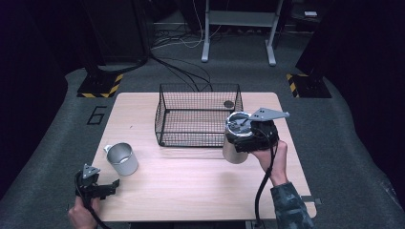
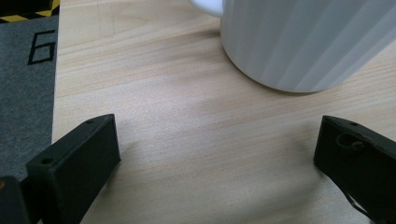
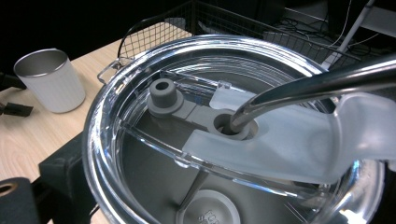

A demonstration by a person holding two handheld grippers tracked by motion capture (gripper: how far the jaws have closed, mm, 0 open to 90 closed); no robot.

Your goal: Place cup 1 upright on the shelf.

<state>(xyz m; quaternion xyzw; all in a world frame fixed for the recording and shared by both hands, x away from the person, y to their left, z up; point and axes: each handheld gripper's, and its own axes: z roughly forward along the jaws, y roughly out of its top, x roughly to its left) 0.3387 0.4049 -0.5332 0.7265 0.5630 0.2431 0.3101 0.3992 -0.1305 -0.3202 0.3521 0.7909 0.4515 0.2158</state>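
Your right gripper point(image 1: 244, 139) has its jaws clamped around the steel tumbler point(image 1: 235, 143), holding it at the right side of the bench point(image 1: 191, 191), just off the near right corner of the wire basket point(image 1: 198, 114). From the right gripper view you're looking straight down onto the tumbler's clear lid point(image 3: 140, 93), with a metal straw point(image 3: 299, 86) poking through the hole in it and a small grey stopper point(image 3: 164, 95) beside that hole. Can't really tell whether the tumbler's bottom is resting on the bench or lifted off it. Your left gripper point(image 1: 111, 187) sits at the near left corner of the bench, jaws spread wide with nothing between them, just bare wood in the gap in the left gripper view. The white ribbed cup point(image 1: 122, 159) stands upright just beyond it, a little to the right, near but not touching. There's also a small dark round thing point(image 1: 229, 104) lying in the far right corner of the basket.
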